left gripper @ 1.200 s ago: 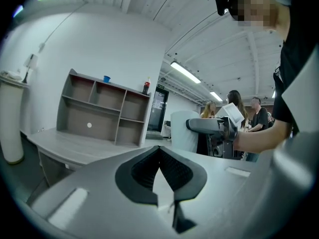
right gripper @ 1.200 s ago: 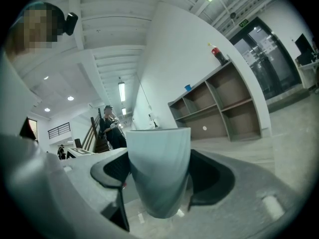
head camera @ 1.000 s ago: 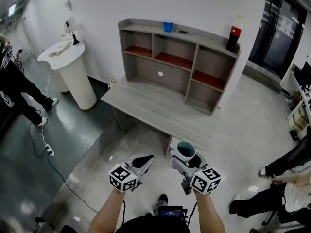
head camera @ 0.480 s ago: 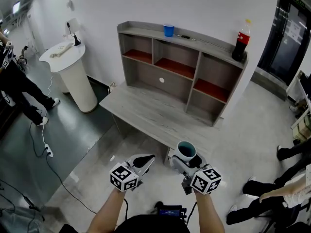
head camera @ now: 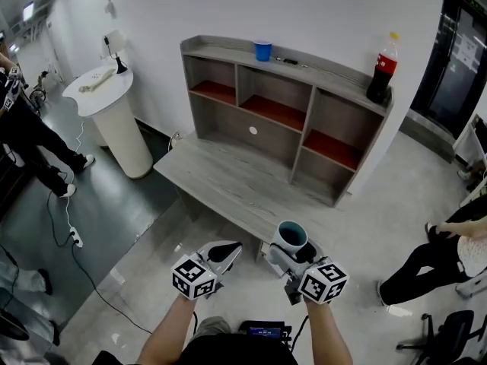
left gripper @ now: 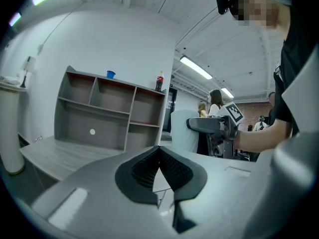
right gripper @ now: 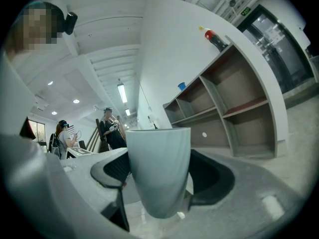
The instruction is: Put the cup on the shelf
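**Cup in transit, approach to shelf under way, no placement yet**

Finding 1. The right gripper holds the pale cup upright. Its jaws are spread wide, with a pad pressing on either side of the cup wall. The right gripper view confirms the cup sits squarely between them. The cup hangs in the air, just short of the front edge of the desktop and well apart from every compartment of the shelf.

Finding 2. The left gripper is empty. Its jaws are closed together, pad against pad.

Finding 3. Change over the last second: the desk and shelf sit nearer and more squarely ahead in the head view. Both grippers keep their places in that view and their jaw settings. This reads as the person walking the cup forward, with the grip undisturbed.

Finding 4. The shelf's top board already carries a blue cup left of its middle and a bottle at its right end. The compartments below look vacant.

Assessment: the carry is sound, but the remaining reach across the desktop must still be covered before release.
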Action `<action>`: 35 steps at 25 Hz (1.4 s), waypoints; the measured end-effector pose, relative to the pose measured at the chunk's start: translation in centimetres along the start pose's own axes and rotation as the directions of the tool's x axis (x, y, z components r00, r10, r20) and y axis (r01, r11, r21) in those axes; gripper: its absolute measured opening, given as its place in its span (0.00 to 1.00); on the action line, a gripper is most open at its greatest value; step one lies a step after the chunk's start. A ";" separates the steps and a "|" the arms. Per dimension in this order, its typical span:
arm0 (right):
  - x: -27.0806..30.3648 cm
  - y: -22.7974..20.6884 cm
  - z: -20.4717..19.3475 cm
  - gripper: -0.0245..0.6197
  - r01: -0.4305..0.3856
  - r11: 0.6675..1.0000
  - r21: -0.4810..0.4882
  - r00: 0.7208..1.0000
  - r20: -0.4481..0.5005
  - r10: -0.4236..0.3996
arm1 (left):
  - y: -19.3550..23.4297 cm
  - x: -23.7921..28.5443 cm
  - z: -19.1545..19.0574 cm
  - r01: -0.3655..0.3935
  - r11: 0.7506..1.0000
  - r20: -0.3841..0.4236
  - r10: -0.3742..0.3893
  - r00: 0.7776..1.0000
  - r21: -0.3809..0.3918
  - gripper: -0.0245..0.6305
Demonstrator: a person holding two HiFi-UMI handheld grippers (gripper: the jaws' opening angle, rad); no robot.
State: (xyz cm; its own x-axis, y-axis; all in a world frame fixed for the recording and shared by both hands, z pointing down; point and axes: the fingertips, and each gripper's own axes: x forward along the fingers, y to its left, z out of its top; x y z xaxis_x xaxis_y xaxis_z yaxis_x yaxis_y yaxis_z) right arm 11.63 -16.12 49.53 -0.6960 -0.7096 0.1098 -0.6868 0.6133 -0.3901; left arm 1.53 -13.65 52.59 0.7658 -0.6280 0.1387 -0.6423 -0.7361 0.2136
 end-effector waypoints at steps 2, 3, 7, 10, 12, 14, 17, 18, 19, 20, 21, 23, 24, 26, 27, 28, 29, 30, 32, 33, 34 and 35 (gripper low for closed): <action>0.3 -0.5 0.1 0.60 -0.001 1.000 0.001 1.000 -0.005 0.001 | 0.3 0.5 0.1 -0.001 1.000 0.000 0.001 1.000 -0.004 0.04; 0.5 -0.8 0.1 0.60 -0.001 1.000 0.002 1.000 -0.008 0.001 | 0.5 0.7 0.0 0.000 1.000 0.000 0.000 1.000 -0.007 0.04; 1.5 -1.9 -0.1 0.60 0.003 1.000 0.005 1.000 -0.020 -0.003 | 1.5 1.7 -0.4 0.001 1.000 -0.002 -0.001 1.000 -0.021 0.04; 2.5 -2.8 0.1 0.60 0.011 1.000 0.004 1.000 -0.022 -0.011 | 2.6 2.6 -0.4 0.008 1.000 0.001 -0.008 1.000 -0.024 0.04; 3.3 -3.3 0.3 0.60 0.016 1.000 0.000 1.000 -0.020 -0.016 | 3.6 3.3 -0.2 0.015 1.000 0.004 -0.015 1.000 -0.024 0.04; 4.0 -3.9 0.6 0.60 0.026 1.000 -0.005 0.999 -0.021 -0.026 | 4.6 4.1 0.0 0.024 0.999 0.009 -0.024 1.000 -0.026 0.04; 5.6 -4.8 1.4 0.60 0.046 0.999 -0.013 0.999 -0.018 -0.046 | 6.3 5.3 0.8 0.046 0.999 0.015 -0.045 0.999 -0.022 0.04; 6.2 -5.2 1.7 0.60 0.054 0.998 -0.015 0.998 -0.017 -0.054 | 6.9 5.7 1.0 0.054 0.998 0.016 -0.054 0.998 -0.022 0.04; 6.8 -5.5 2.0 0.60 0.062 0.998 -0.015 0.998 -0.015 -0.062 | 7.6 6.0 1.2 0.062 0.998 0.015 -0.062 0.998 -0.022 0.04; 7.5 -5.9 2.3 0.60 0.070 0.997 -0.015 0.997 -0.012 -0.070 | 8.4 6.4 1.4 0.069 0.997 0.014 -0.068 0.998 -0.023 0.04; 8.3 -6.1 2.5 0.60 0.077 0.997 -0.013 0.997 -0.010 -0.077 | 9.3 6.7 1.7 0.074 0.997 0.014 -0.073 0.997 -0.024 0.04; 9.9 -6.6 3.2 0.60 0.089 0.996 -0.010 0.996 -0.005 -0.089 | 11.1 7.2 2.4 0.083 0.996 0.012 -0.083 0.996 -0.024 0.04; 10.8 -6.8 3.5 0.60 0.096 0.995 -0.009 0.995 -0.002 -0.096 | 12.1 7.6 2.8 0.090 0.996 0.010 -0.090 0.996 -0.023 0.04; 12.4 -7.2 4.3 0.60 0.111 0.994 -0.009 0.994 0.006 -0.111 | 13.9 8.3 3.6 0.106 0.994 0.008 -0.106 0.994 -0.017 0.04; 13.2 -7.5 4.7 0.60 0.119 0.993 -0.009 0.993 0.011 -0.119 | 14.8 8.6 4.0 0.115 0.993 0.007 -0.115 0.993 -0.015 0.04; 13.9 -7.7 5.0 0.60 0.127 0.992 -0.008 0.992 0.015 -0.127 | 15.6 9.0 4.4 0.123 0.992 0.007 -0.123 0.992 -0.013 0.04; 14.7 -7.9 5.4 0.60 0.135 0.991 -0.007 0.991 0.019 -0.134 | 16.4 9.3 4.8 0.131 0.991 0.007 -0.131 0.991 -0.011 0.04; 15.4 -8.2 5.7 0.60 0.142 0.990 -0.007 0.990 0.022 -0.142 | 17.2 9.6 5.2 0.139 0.990 0.008 -0.139 0.990 -0.010 0.04; 16.8 -8.6 6.3 0.60 0.157 0.988 -0.008 0.987 0.027 -0.157 | 18.7 10.3 5.8 0.155 0.988 0.008 -0.155 0.988 -0.007 0.04; 17.5 -8.8 6.5 0.60 0.165 0.986 -0.008 0.986 0.030 -0.165 | 19.5 10.6 6.1 0.163 0.987 0.007 -0.163 0.987 -0.007 0.04; 18.1 -9.1 6.7 0.60 0.174 0.985 -0.007 0.984 0.032 -0.173 | 20.2 10.9 6.3 0.171 0.985 0.006 -0.171 0.985 -0.006 0.04; 18.7 -9.3 6.9 0.60 0.182 0.983 -0.007 0.983 0.035 -0.182 | 20.9 11.1 6.4 0.179 0.984 0.004 -0.179 0.984 -0.005 0.04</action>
State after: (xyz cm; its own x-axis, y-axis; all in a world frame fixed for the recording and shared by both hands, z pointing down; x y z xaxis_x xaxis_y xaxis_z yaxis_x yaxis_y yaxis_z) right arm 6.42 -37.49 48.92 -0.5519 -0.8209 0.1469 -0.8033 0.4761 -0.3577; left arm -3.55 -37.64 52.36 0.8683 -0.4871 0.0943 -0.4947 -0.8355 0.2394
